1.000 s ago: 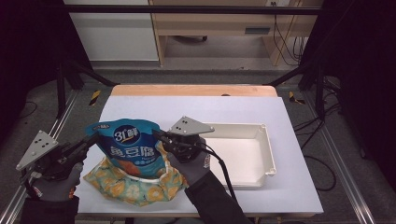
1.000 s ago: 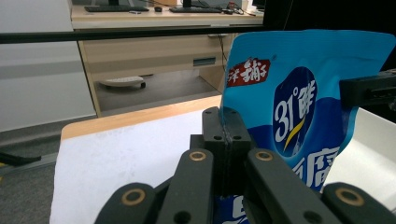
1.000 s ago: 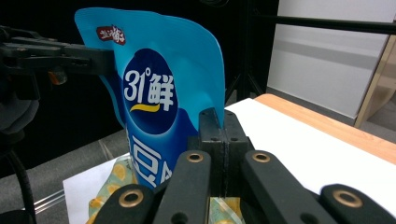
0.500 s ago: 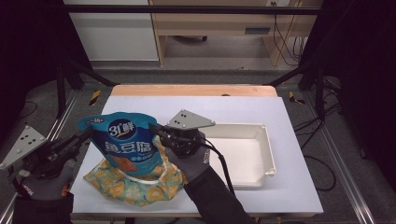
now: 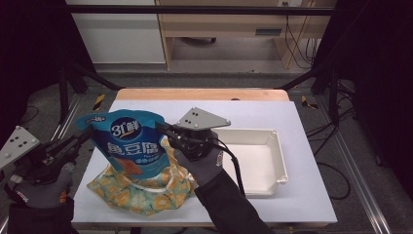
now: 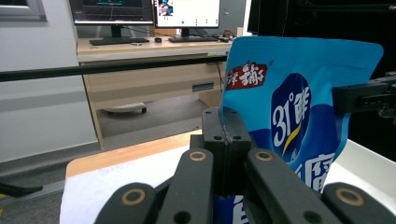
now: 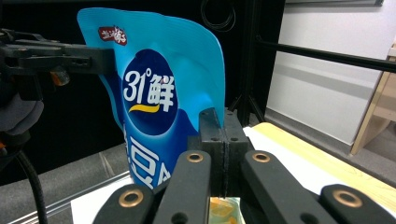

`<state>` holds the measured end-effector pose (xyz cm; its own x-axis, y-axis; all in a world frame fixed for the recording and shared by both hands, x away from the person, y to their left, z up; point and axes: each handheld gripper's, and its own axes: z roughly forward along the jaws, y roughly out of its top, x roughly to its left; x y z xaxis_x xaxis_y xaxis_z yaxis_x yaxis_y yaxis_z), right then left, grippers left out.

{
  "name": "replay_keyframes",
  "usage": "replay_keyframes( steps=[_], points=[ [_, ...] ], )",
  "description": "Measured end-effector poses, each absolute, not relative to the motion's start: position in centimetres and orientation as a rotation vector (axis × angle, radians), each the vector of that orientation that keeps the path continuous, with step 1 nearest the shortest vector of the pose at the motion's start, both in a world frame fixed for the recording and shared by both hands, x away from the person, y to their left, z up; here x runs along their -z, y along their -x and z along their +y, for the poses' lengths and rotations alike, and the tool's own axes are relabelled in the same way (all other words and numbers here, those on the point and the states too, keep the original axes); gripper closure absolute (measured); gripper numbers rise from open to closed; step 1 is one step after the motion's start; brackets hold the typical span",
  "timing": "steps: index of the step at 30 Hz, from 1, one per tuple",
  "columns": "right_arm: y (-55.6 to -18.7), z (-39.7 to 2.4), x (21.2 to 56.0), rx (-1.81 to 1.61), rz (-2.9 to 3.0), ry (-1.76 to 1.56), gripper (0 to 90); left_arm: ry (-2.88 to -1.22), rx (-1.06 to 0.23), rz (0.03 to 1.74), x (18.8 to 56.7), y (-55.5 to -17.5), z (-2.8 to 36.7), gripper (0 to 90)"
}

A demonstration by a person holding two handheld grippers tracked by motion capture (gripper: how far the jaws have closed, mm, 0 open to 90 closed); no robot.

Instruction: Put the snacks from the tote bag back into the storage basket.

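White tabletop [image 5: 302,126], seen from the high view, with a bare wooden strip along its far edge. White tray [image 5: 272,161]: a shallow rectangular tray near the right edge of the tabletop, its long side running toward the front edge. Patterned bag [image 5: 146,192]: a soft yellow-and-teal floral bag slumped at the front-left corner of the tabletop, its mouth facing up. Blue pouch [image 5: 127,146]: a glossy stand-up snack pouch with white lettering, held upright above the patterned bag; its lower edge appears to sit still within the bag's mouth, though the high view does not settle this. Left gripper [image 5: 85,137]: reaches in from beyond the left edge of the tabletop; its jaws are fully closed and pinch the pouch's upper left edge, as the left gripper view shows, where the pouch [image 6: 299,116] rises just behind the pressed-together jaw tips [image 6: 226,140]. Right gripper [image 5: 163,129]: held in a gloved hand above the middle of the tabletop, just beside the tray's left wall; its jaws are likewise fully closed and clamp the pouch's right edge, confirmed in the right gripper view [image 7: 223,140], where the pouch [image 7: 154,93] stands immediately left of the jaw tips.
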<state>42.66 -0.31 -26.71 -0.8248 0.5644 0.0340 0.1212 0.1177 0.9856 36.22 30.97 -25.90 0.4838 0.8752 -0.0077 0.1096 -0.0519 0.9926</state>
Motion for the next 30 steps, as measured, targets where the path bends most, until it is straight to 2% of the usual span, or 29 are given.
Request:
replay_keyframes(
  steps=[30],
  points=[
    [-42.2, -5.6, 24.9, -1.713, 1.999, -0.703, 90.0, -1.537, -0.749, 0.809, 24.4, -37.4, 26.2, 90.0]
  ],
)
